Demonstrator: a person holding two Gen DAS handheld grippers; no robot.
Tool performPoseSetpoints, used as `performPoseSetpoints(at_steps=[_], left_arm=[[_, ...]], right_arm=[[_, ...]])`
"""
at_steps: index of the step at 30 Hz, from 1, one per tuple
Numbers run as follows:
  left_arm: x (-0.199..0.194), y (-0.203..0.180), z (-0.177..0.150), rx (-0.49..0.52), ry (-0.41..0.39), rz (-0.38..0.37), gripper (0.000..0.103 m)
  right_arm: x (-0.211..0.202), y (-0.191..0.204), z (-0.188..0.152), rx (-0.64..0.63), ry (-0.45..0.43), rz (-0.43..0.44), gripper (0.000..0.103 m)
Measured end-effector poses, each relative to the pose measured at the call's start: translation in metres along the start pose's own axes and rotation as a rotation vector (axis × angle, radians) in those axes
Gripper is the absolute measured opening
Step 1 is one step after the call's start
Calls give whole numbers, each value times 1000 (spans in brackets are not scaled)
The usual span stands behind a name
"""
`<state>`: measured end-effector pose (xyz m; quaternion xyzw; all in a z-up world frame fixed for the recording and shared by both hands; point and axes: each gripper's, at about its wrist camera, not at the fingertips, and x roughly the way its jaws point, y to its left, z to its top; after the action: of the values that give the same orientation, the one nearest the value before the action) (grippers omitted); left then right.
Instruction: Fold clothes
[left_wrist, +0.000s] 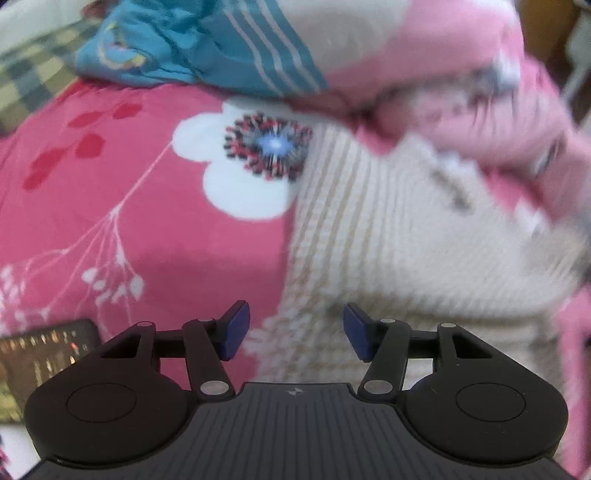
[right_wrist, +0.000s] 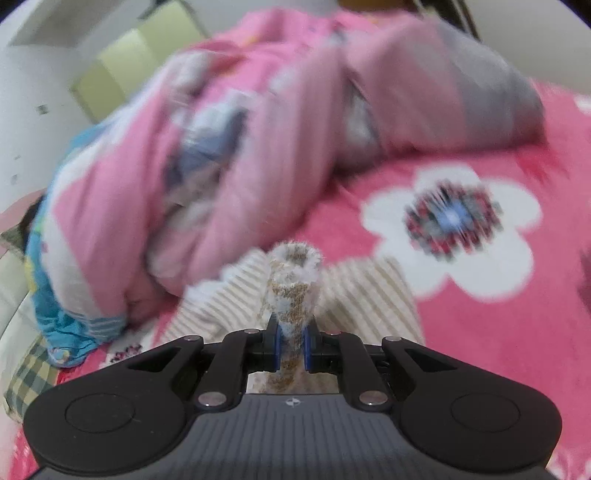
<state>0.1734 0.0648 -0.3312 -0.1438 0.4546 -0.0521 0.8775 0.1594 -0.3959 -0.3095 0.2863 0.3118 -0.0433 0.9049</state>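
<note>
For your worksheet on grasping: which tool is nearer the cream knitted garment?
Right. The right tool is shut on the cream knitted garment; the left tool hangs open above it, not touching.

The bed (left_wrist: 155, 229) wears a pink cover printed with white flowers and thin white branches. A cream ribbed sweater (left_wrist: 388, 236) lies flat on it at 4 o'clock in the left wrist view. A rumpled pink quilt (right_wrist: 236, 155) rests on the cover from 9 to 1 o'clock in the right view, touching the sweater's far edge. Blue cloth (left_wrist: 177, 48) lies at 11 o'clock, beside the quilt.
</note>
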Motion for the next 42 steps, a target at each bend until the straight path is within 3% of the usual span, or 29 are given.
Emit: performPoseSetpoints(at_steps=[3,7,10,14,17,20,23,27,31,34,36,38,42], left_arm=[[9,-9,17,-19,-38,16,56],[47,-36,32,89,-35,66,56],[72,-41,25,116,25,150,57],[76,-39,11,129,7,161,60],[74,-38,12,124,5,163,61],[67,-40,17,139,-10,180,60],[49,-50,22,182,-93,194,60],[50,-76,28,289,-172,124,60],[81,-104,32,366,-189,58,59],[120,-103,32,342,-159,83,58],[142,-93,33,312,-142,84,61],[146,-87,34,277,-150,68,61],[133,-89,42,262,-127,68,60]], right_arm=[[2,-1,-2,-3,1,5,11],[6,-4,-3,-22,5,3,11],[13,-16,-9,-28,36,-26,11],[21,-33,-18,-35,78,-66,12],[25,-56,-28,61,124,-61,12],[13,-54,-17,49,82,-105,28],[-5,-51,0,27,-2,-187,31],[-12,-16,14,-129,-24,-74,30],[28,39,-4,-400,73,62,27],[77,43,-22,-457,149,40,22],[109,31,-34,-467,196,-22,7],[118,22,-42,-495,160,-6,6],[108,27,-31,-504,185,-5,8]])
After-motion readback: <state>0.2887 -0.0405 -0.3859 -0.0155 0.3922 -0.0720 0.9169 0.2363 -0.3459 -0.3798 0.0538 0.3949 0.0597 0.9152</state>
